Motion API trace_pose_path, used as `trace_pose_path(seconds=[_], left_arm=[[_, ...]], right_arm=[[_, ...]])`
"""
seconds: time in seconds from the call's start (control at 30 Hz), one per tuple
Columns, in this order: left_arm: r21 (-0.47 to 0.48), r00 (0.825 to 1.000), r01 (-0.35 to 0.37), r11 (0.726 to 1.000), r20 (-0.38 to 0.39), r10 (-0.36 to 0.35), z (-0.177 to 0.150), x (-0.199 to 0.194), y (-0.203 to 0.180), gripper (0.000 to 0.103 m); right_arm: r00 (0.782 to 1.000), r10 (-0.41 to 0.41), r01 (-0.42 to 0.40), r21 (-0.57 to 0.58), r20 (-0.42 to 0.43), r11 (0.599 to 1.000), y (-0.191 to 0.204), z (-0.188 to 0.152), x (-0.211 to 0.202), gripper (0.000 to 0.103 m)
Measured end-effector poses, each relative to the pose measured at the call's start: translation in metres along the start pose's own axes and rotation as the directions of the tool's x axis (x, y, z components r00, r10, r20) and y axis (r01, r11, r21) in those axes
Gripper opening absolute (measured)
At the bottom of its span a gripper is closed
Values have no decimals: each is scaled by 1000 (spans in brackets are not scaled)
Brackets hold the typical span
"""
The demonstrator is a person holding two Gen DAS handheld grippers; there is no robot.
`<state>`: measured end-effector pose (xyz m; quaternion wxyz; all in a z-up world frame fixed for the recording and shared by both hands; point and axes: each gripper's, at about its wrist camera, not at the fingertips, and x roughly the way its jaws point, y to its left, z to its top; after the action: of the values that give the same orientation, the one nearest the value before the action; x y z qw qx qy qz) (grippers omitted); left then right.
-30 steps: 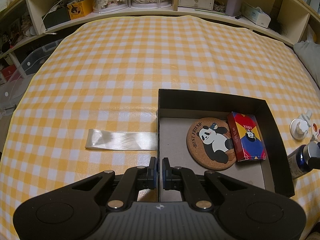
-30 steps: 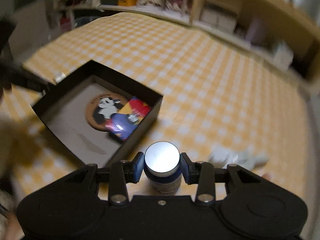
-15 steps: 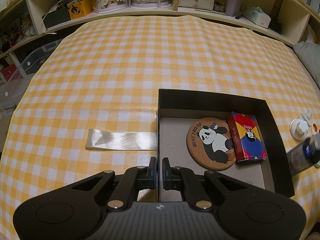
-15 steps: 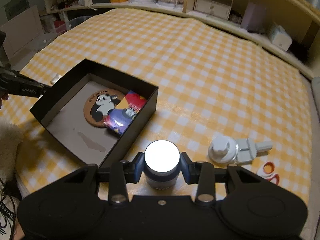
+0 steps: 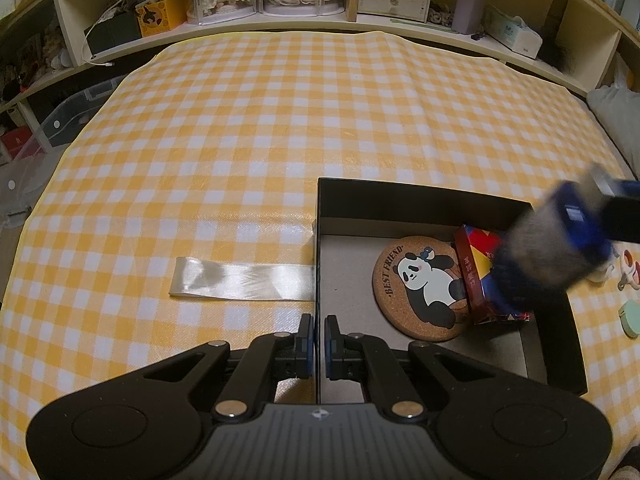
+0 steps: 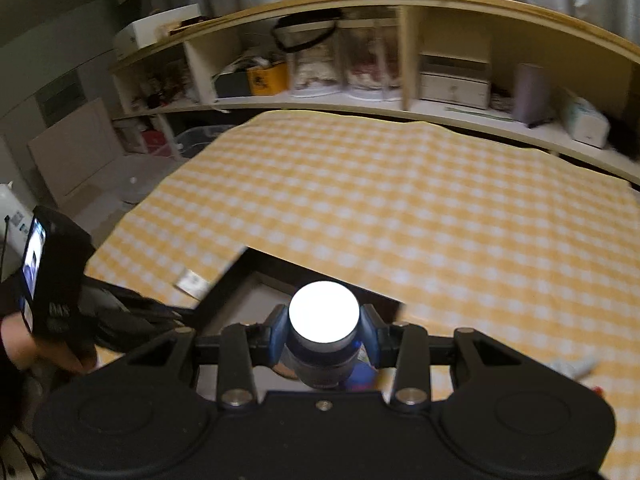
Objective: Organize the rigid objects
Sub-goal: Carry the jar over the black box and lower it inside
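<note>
Jaws, right gripper (image 6: 324, 340): closed on the neck of a small bottle (image 6: 323, 354), blue pads pressing either side just below its white cap (image 6: 324, 312). Jaws, left gripper (image 5: 316, 338): shut on the near wall of the black box (image 5: 420, 198), one pad outside and one inside, pinning it in place.

Bottle: dark blue body, carried clear of the cloth. In the left wrist view it shows as a blurred shape (image 5: 548, 256) above the box's right side, over the card pack. It has come up off the tablecloth beside the box and swung in over the rim within the last moment.

Box contents: round cork coaster (image 5: 420, 284) with a panda print, lying flat; a red-and-blue card pack (image 5: 478, 276) just beside it on the right, touching or nearly so. Bare grey floor to the left of the coaster.

Surroundings: yellow checked tablecloth (image 5: 280, 120); a strip of pale ribbon (image 5: 240, 282) running out from the box's left wall; small items on the cloth right of the box, too blurred to name.

Step in hand, as judged: transfer of the bottle into the box. Next move calls for lowering it onto open floor, clear of pack and coaster, upright, then releasing.
</note>
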<state>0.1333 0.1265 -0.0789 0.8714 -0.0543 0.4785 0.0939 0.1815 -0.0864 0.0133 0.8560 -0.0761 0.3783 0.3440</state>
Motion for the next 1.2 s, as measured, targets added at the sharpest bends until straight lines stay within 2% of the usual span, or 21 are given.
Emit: trace_pose_path(seconds=[0.17, 0.37, 0.53, 0.73, 1.1, 1.2], left_arm=[[-10, 1000, 7, 1000, -3, -7, 0, -1, 2, 5], [-25, 1000, 14, 1000, -4, -14, 0, -1, 2, 5], [-31, 1000, 17, 999, -4, -17, -1, -1, 2, 5], [-36, 1000, 21, 999, -9, -22, 2, 0, 5, 5], [-35, 1000, 21, 999, -9, -22, 2, 0, 6, 5], [-38, 1000, 22, 999, -10, -23, 3, 1, 8, 5]], right_arm=[[999, 39, -39, 9, -12, 999, 23, 12, 37, 40], [999, 41, -39, 49, -33, 998, 40, 24, 78, 40], [997, 77, -74, 120, -22, 990, 43, 25, 102, 40], [997, 81, -78, 191, -8, 979, 36, 12, 123, 40], [998, 56, -55, 118, -9, 992, 49, 15, 126, 40], [999, 41, -40, 53, -18, 998, 60, 16, 129, 40]])
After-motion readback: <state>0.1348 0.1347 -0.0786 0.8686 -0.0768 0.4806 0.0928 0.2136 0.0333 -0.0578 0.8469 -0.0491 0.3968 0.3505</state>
